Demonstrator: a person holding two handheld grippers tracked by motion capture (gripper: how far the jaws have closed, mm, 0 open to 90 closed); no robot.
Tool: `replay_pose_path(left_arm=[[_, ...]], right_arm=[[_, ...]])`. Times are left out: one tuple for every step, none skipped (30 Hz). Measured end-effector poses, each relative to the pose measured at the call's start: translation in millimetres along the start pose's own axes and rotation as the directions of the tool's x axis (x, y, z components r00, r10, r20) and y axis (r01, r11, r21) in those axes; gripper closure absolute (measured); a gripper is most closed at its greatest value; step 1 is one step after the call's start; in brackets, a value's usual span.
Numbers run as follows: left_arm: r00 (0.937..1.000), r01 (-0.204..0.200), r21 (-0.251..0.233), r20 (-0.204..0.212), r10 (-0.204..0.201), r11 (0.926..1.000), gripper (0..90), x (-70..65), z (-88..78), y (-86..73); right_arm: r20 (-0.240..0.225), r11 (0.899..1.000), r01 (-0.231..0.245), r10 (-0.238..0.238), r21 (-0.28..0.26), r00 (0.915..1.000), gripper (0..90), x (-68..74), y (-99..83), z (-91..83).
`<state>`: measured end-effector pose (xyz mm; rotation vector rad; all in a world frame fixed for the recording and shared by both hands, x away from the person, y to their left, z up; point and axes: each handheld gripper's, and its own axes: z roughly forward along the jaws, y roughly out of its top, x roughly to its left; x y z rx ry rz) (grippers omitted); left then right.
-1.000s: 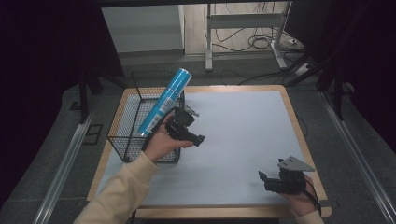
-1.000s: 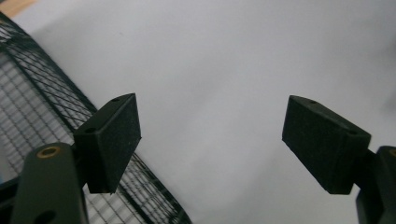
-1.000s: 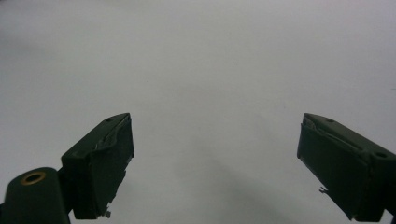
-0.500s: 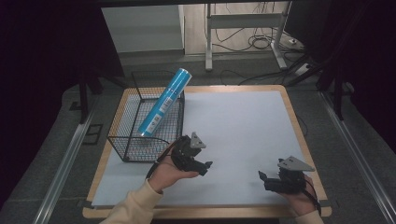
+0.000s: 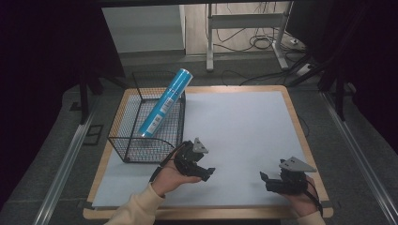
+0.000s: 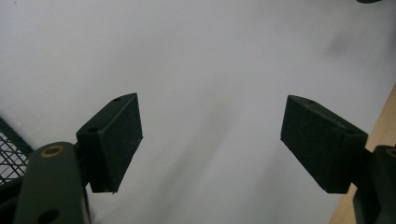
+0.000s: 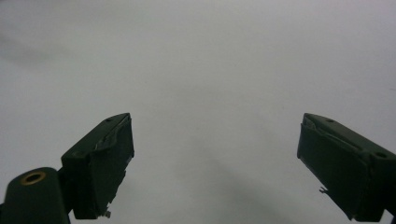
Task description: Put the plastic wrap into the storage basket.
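Now | wire basket (image 5: 126,140): blue can (image 5: 164,102) leaning inside (tilted) | left tool (image 5: 210,172), right tool (image 5: 264,180): released, empty

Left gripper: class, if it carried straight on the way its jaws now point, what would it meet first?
Most likely the white table cover. The left gripper has open, empty jaws aimed down at that bare sheet; the wire basket lies off to the side. Depth is hard to judge.

A big white sheet (image 5: 244,126) covers a wooden board (image 5: 296,117). The wood peeks out all around the sheet. The floor (image 5: 56,122) is grey. A long metal rail (image 5: 63,164) runs along the left side, and another rail (image 5: 361,159) runs along the right. Far back stands a white metal stand (image 5: 210,42) with black cables (image 5: 263,42) lying under it. A white panel (image 5: 141,28) stands far back on the left.
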<state>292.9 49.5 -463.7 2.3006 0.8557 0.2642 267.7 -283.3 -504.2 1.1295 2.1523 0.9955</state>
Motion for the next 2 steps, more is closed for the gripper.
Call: replay_pose_path(left_arm=[[1.0000, 0.000, 0.002, 0.001, 0.000, 1.0000, 20.2, 0.2, -0.2, -0.7], [1.0000, -0.002, 0.002, -0.001, 0.002, 1.0000, 19.9, 0.2, -0.5, -1.7]], right_arm=[[0.000, 1.000, 0.001, -0.001, -0.002, 1.0000, 11.2, 0.1, 0.1, -0.1], [0.000, 1.000, 0.001, -0.001, -0.003, 1.0000, 11.2, 0.1, 0.2, -0.1]])
